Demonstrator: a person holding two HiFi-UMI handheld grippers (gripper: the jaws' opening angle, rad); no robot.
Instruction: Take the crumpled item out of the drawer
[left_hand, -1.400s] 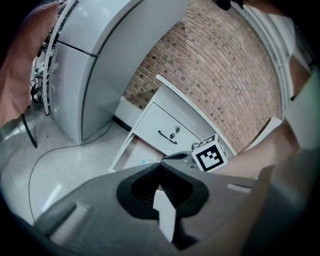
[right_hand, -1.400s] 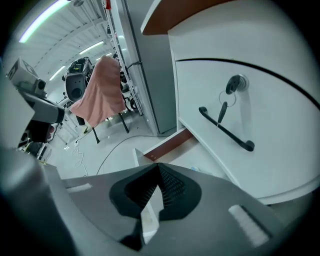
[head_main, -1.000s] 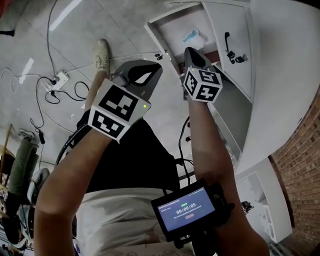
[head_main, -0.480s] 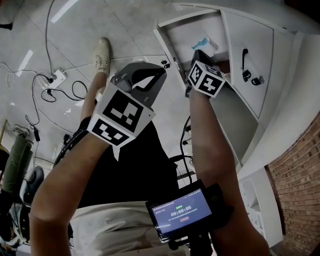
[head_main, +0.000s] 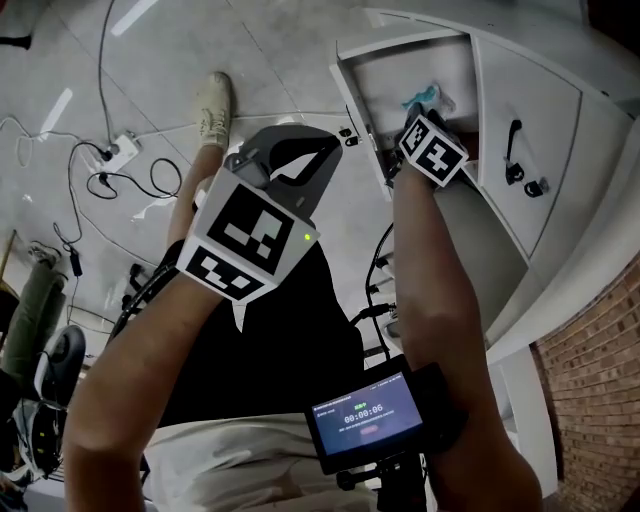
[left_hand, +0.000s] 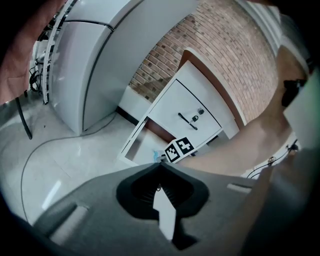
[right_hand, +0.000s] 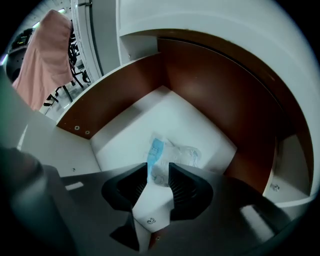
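The right tongs (right_hand: 159, 172) have dropped from above the front edge of the drawer (right_hand: 200, 85) down into it, tipping more steeply, and their jaws have just been opening; the near end of the crumpled blue-and-clear wrapper (right_hand: 175, 152) now lies between the parted tips, unpressed

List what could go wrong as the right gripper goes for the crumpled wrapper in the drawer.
1. The right gripper, whose fingers have just been opening, frames only the near edge of the crumpled wrapper without pressing it. Closing there may pinch a thin flap that slips.
2. The wrapper lies low on the drawer floor, so the fingers may strike the floor or push it away.
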